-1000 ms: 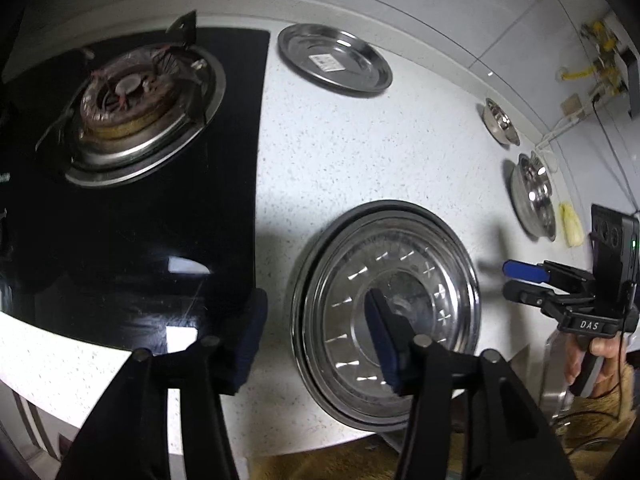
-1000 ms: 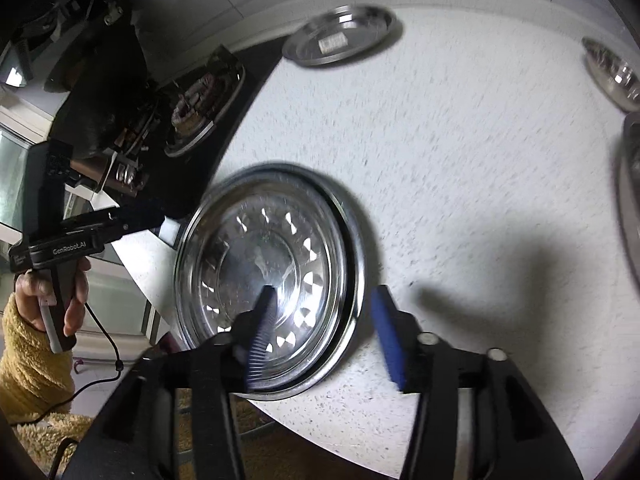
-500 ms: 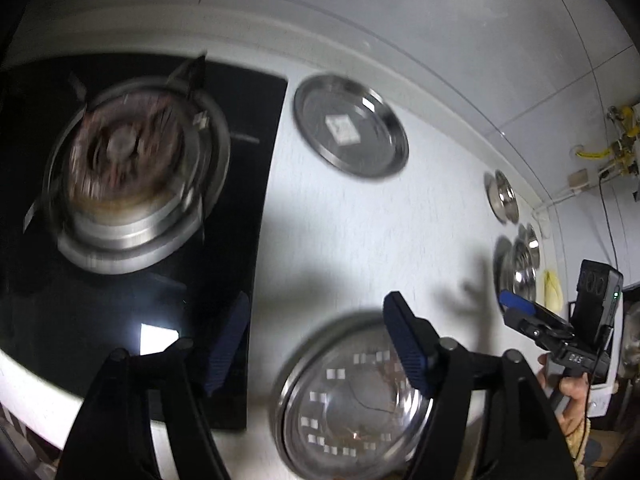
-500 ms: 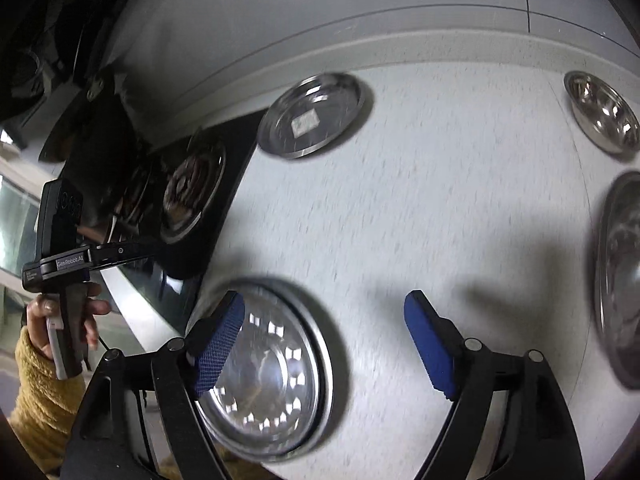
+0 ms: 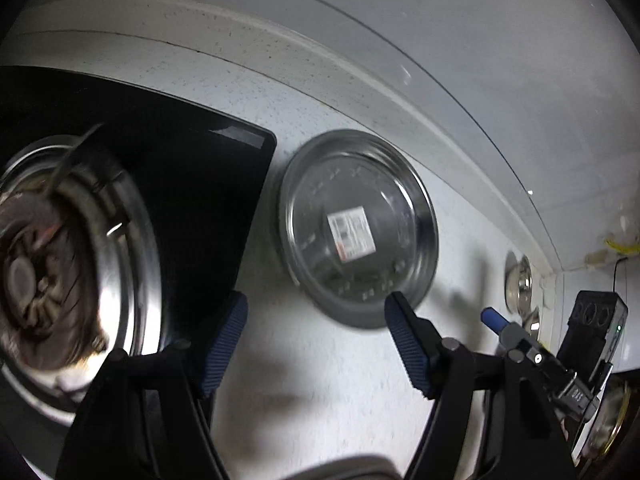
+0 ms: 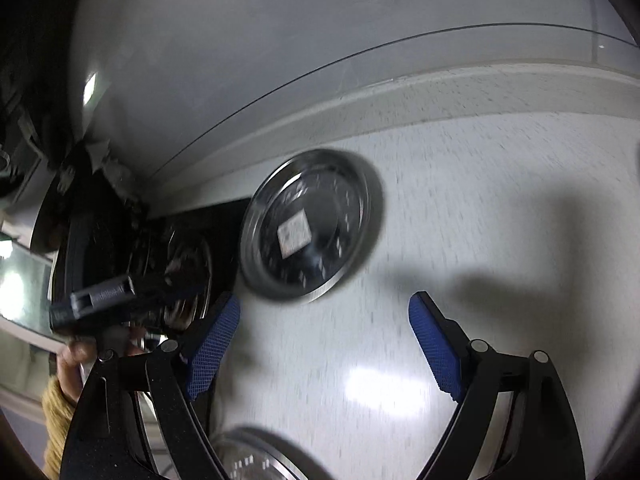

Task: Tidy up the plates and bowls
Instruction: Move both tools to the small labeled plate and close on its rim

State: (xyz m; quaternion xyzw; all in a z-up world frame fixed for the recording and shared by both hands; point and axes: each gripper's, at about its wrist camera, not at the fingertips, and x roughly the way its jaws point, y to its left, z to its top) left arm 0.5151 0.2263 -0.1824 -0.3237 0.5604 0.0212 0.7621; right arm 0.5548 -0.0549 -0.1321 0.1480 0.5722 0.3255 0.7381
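The left gripper has its fingers spread wide with nothing between them; the jaws have just been opening. Straight ahead of its right finger, almost at the blue tip as the left wrist view shows it, lies the labelled steel plate, flat on the speckled bench near the back wall, just beside the corner of the black gas hob. The right gripper is likewise spread and empty, its jaws also just opened, and the same plate sits ahead and slightly left of its gap, a little further off. The plate is round, so no axis favours either side; its near rim faces both grippers. I judge the left gripper to be the nearer, though blur makes that uncertain. Both point steeply down toward the bench. The large patterned plate lies under the right gripper at the front edge, and a small bowl stands far right.
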